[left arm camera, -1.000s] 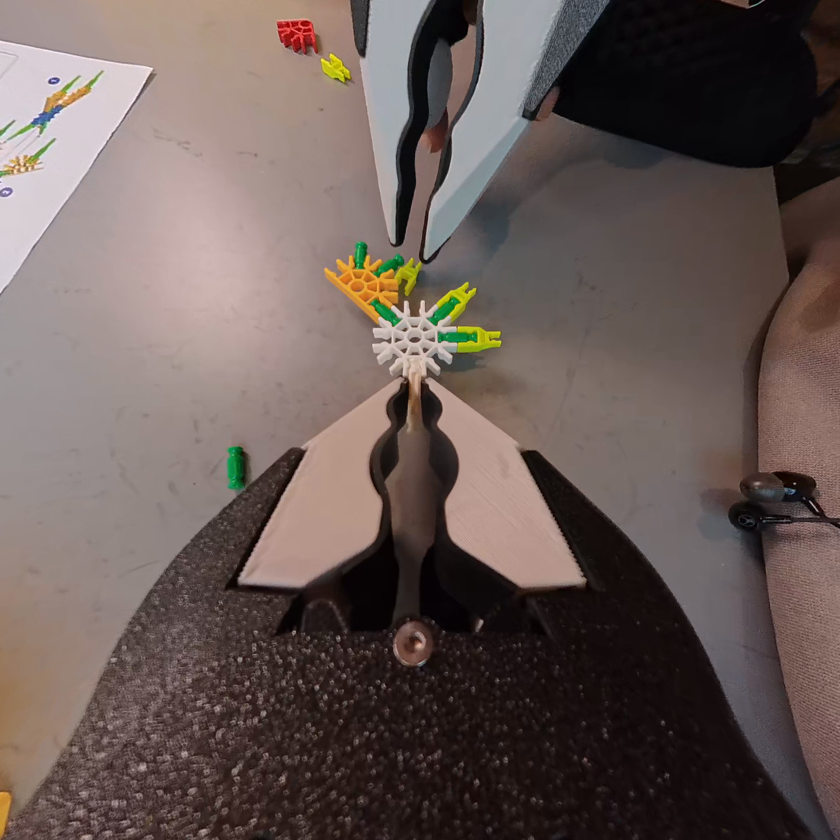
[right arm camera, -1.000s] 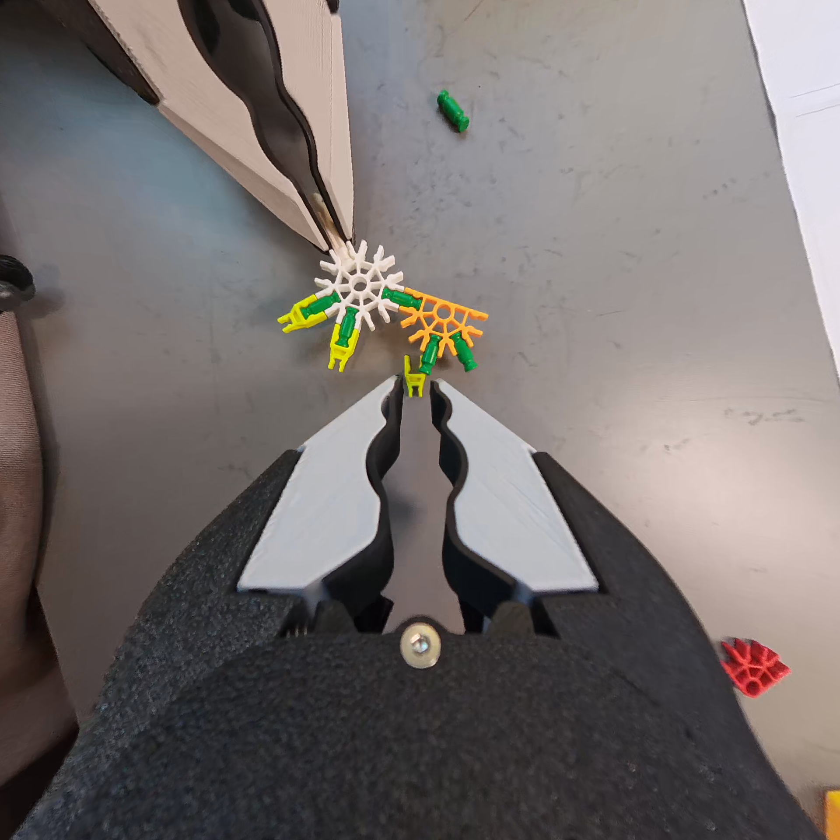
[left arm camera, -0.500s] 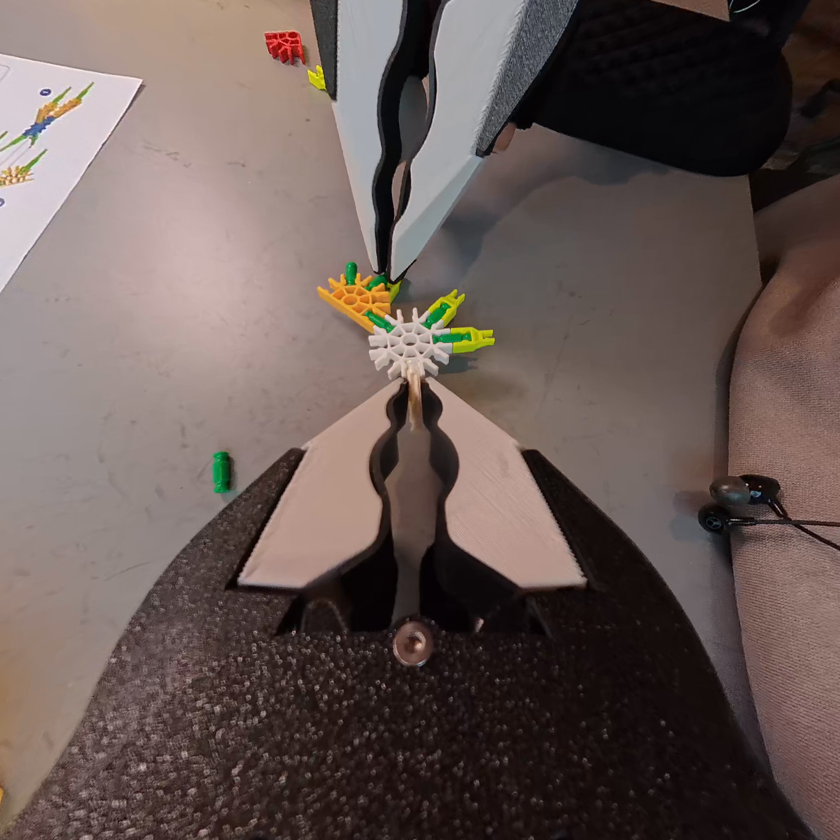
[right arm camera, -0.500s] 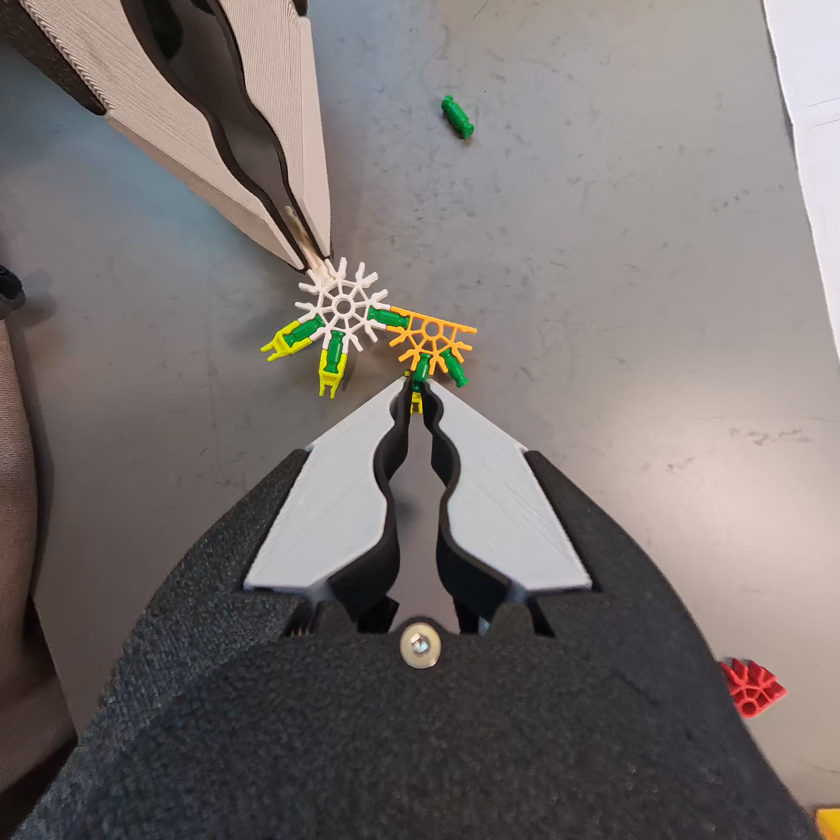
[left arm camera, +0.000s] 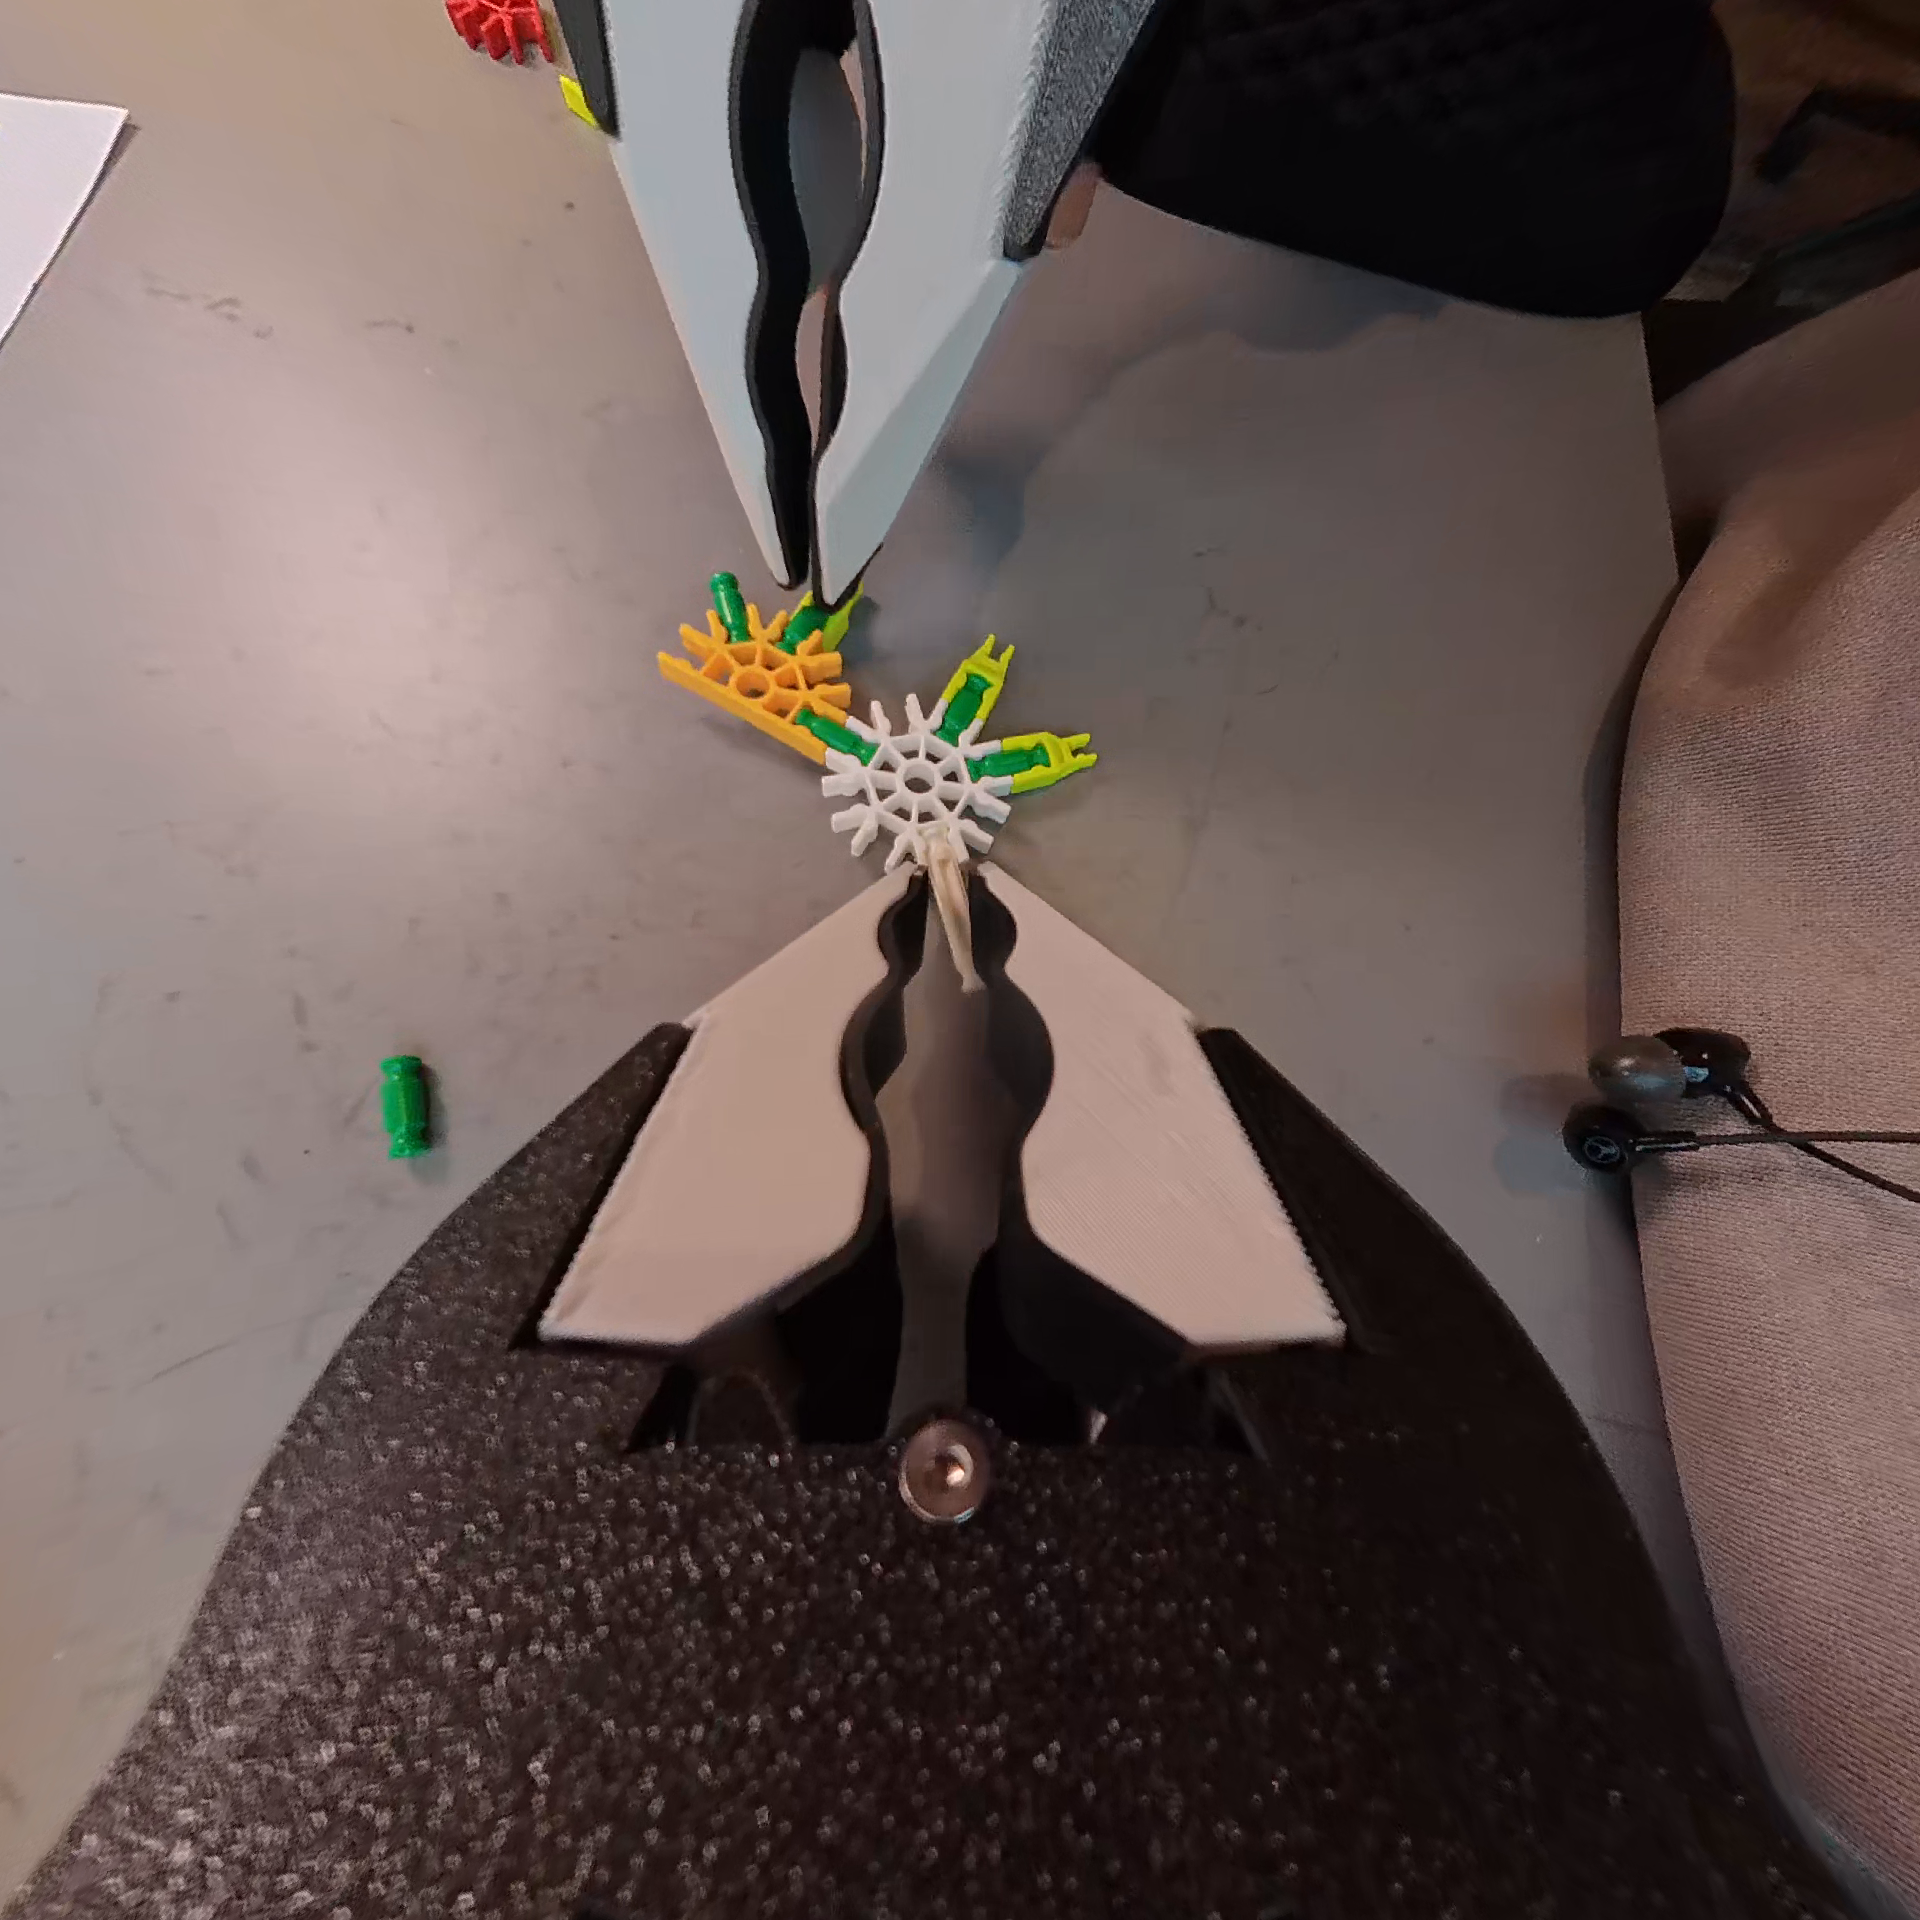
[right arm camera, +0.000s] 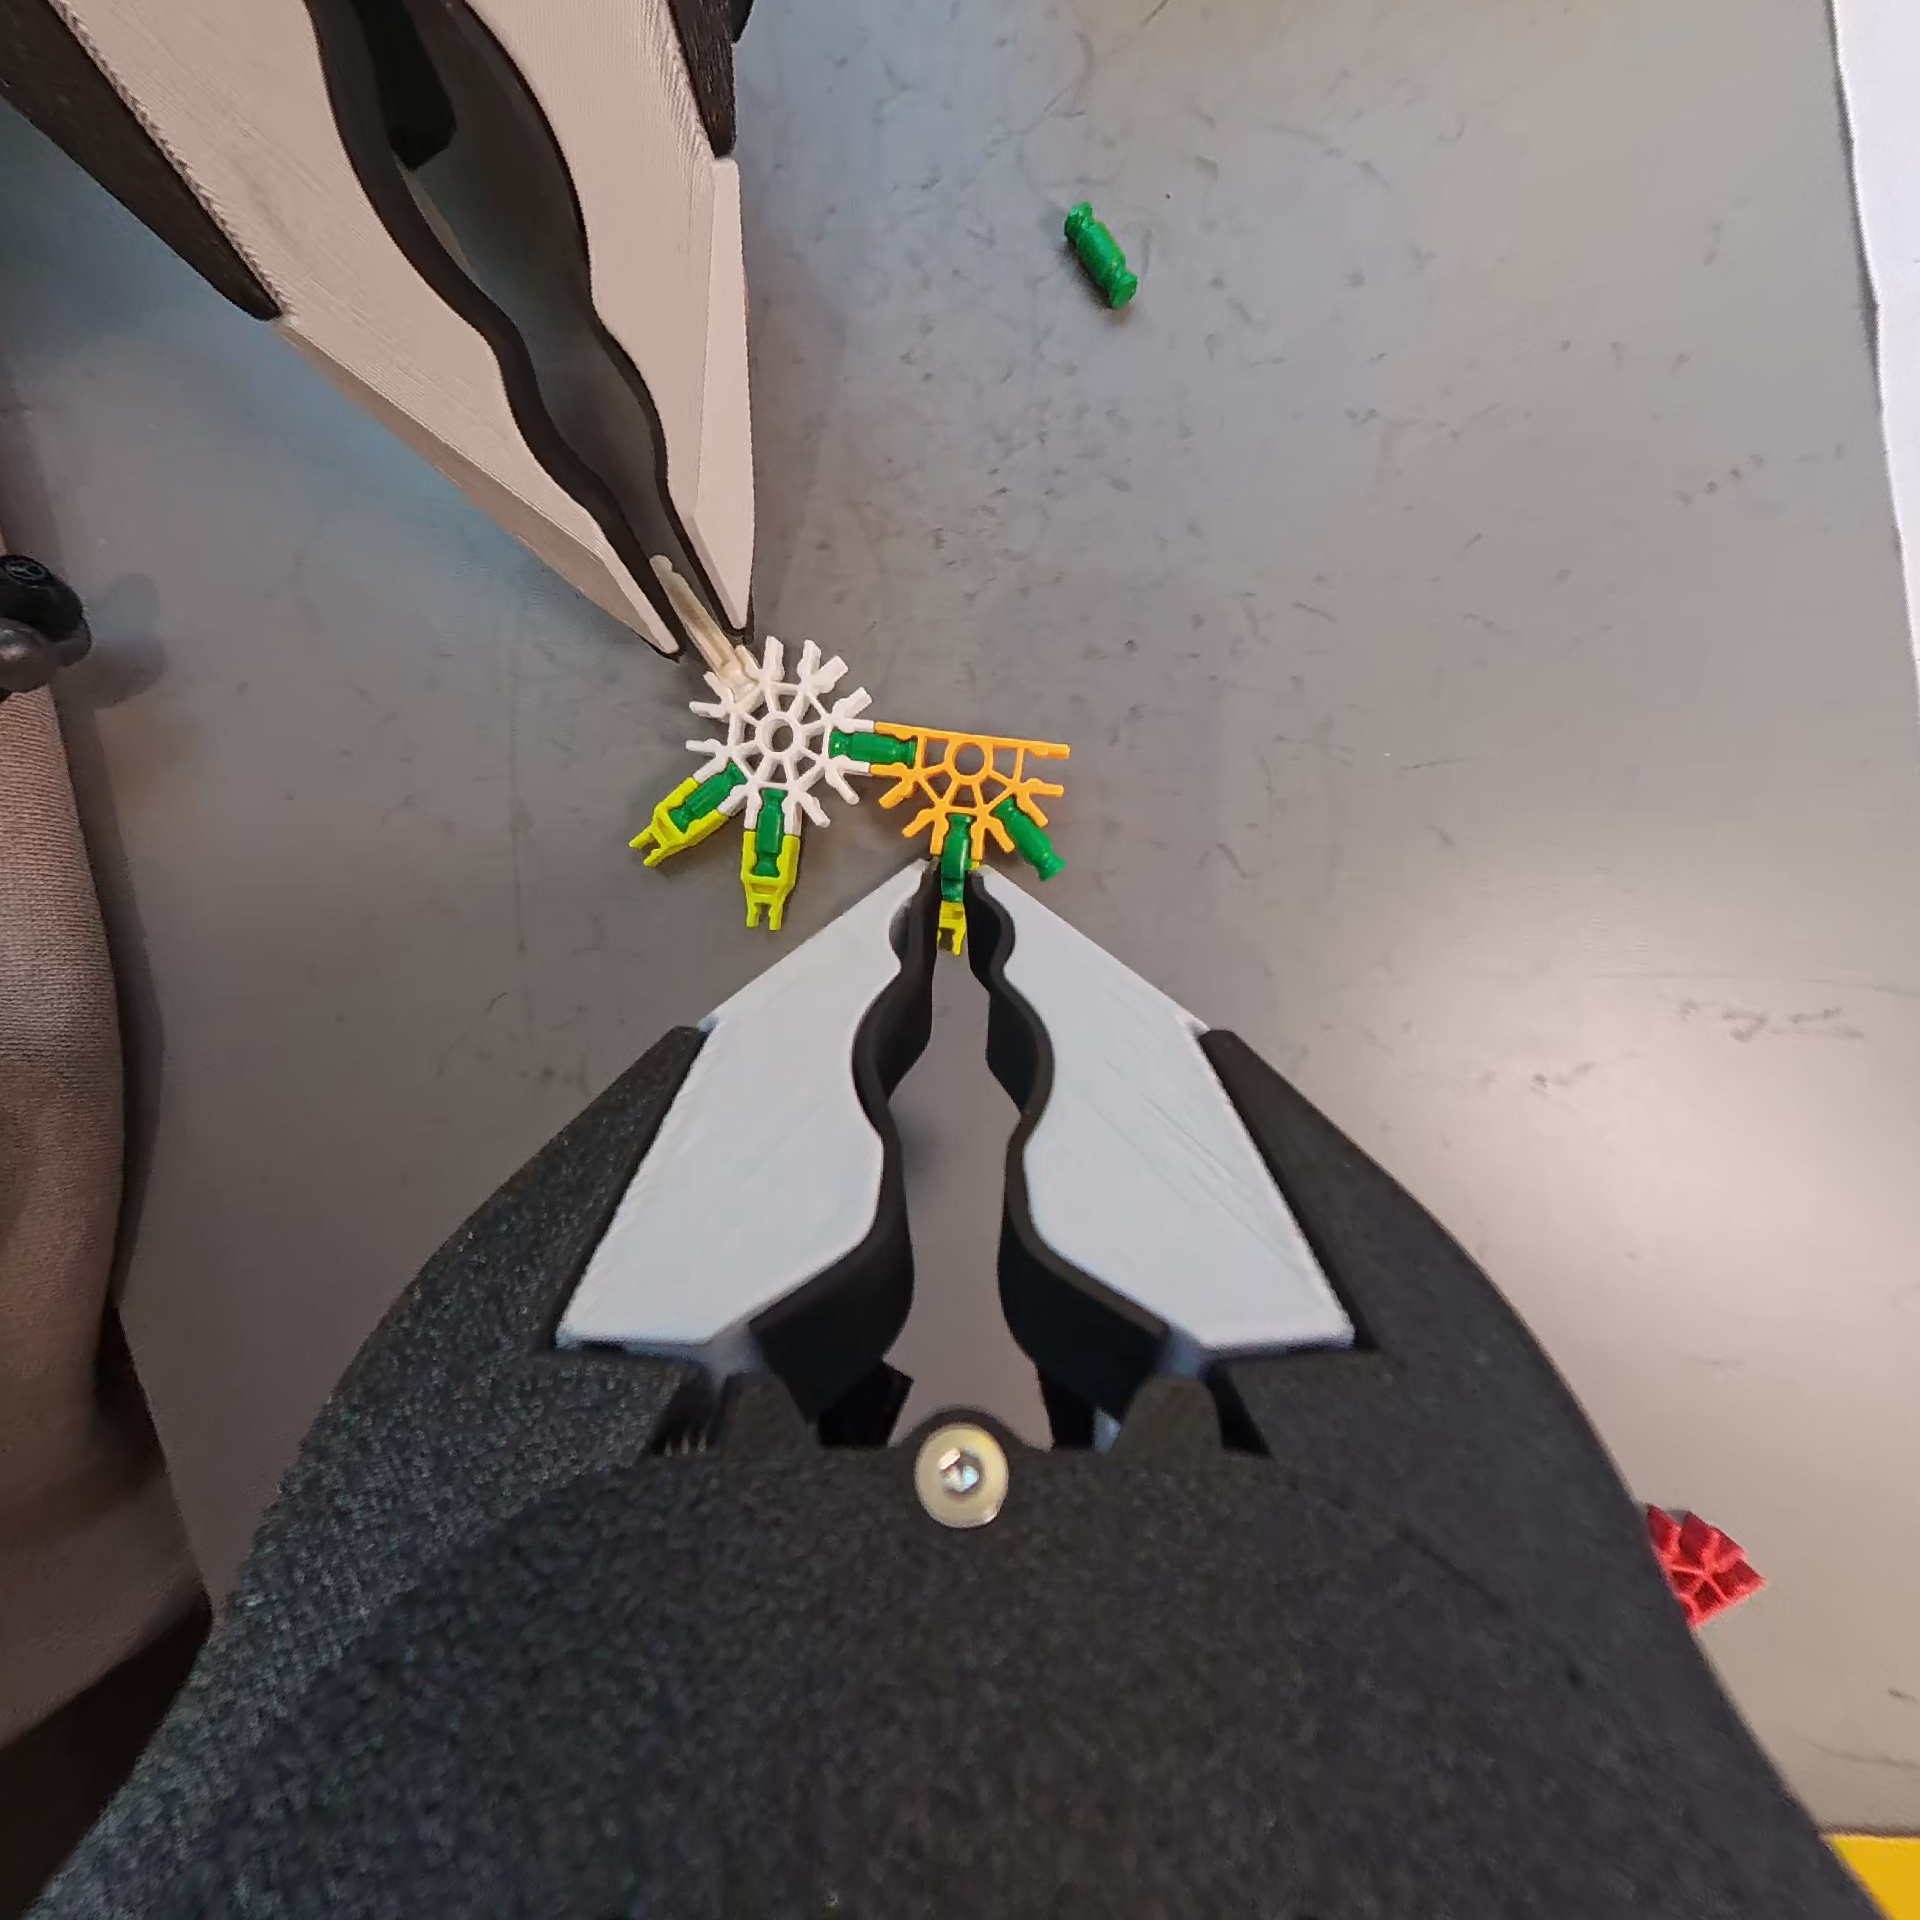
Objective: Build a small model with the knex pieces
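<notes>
A small toy assembly lies on the grey table: a white snowflake connector [left arm camera: 916, 779] [right arm camera: 779, 740] joined by a green rod to an orange half-round connector [left arm camera: 756, 675] [right arm camera: 966, 774], with short green rods and yellow-green clips sticking out. My left gripper [left arm camera: 943, 883] is shut on a cream rod [left arm camera: 951, 920] plugged into the white connector. My right gripper [right arm camera: 951, 883] is shut on the yellow-green clip [right arm camera: 951, 920] at the end of a green rod on the orange connector. The right gripper also shows in the left wrist view [left arm camera: 816, 592].
A loose green rod [left arm camera: 405, 1107] [right arm camera: 1101, 255] lies apart on the table. A red connector [right arm camera: 1704, 1579] [left arm camera: 499, 21] and a yellow piece [left arm camera: 582, 99] lie farther off. White paper [left arm camera: 42, 197] is at the table's left. Black earbuds [left arm camera: 1631, 1101] rest by a beige sleeve [left arm camera: 1787, 935]. My hands' fingertips stand some 7 centimeters from each other.
My right gripper moved in and closed on the yellow-green clip at the orange connector. The left gripper kept its hold on the cream rod; the assembly shifted slightly.
</notes>
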